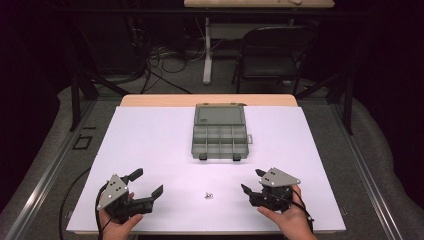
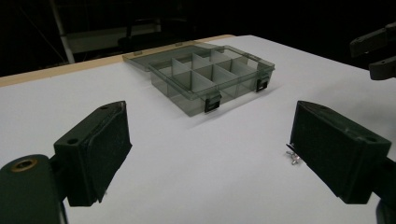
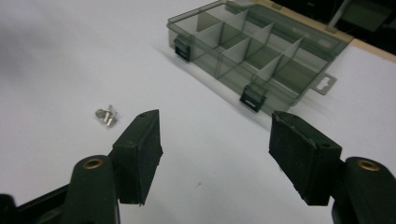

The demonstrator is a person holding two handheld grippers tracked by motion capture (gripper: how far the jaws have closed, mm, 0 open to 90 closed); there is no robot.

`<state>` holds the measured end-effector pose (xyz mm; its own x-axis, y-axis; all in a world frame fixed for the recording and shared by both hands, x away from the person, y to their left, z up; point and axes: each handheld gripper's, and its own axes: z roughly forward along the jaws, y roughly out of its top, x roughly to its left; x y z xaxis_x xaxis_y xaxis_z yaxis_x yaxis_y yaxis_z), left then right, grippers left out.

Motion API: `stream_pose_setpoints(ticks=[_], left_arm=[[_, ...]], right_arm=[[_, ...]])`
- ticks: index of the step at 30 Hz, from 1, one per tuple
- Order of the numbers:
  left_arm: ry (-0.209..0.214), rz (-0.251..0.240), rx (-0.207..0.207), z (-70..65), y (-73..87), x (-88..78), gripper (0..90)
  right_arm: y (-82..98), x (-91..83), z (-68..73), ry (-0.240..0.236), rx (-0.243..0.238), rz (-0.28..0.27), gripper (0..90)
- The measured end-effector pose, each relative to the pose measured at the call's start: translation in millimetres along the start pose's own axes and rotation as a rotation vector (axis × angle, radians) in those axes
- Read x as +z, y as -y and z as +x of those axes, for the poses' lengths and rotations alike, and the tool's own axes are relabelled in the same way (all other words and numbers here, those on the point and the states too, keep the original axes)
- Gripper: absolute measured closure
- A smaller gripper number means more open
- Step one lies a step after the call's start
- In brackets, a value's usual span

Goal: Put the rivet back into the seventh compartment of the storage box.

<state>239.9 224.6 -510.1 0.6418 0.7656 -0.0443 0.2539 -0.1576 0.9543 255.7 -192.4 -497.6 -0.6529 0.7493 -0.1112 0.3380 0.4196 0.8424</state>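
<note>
Both grippers, left, right, empty, jaws apart; small screw between; no legible writing.

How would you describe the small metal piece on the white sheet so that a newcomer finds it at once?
Start at the white sheet and find the grey compartment box lying open at its middle. Come toward the near edge, between the left gripper and the right gripper. The tiny shiny wing screw lies there alone, the only loose thing on the sheet.
</note>
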Motion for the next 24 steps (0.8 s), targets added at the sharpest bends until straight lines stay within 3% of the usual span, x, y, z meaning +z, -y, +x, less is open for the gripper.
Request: stream_pose_setpoints(ticks=[12, 24], left_arm=[[-0.006, 0.0, -0.007, 2.3, 0.4, -0.2, 12.8], [-0.006, 0.01, 0.001, 2.3, 0.4, -0.2, 13.4]], right_arm=[[-21.8, 18.1, 14.5, -0.107, 0.013, 0.062, 35.2], [-31.1, 36.6, 23.4, -0.14, 0.025, 0.085, 37.7]])
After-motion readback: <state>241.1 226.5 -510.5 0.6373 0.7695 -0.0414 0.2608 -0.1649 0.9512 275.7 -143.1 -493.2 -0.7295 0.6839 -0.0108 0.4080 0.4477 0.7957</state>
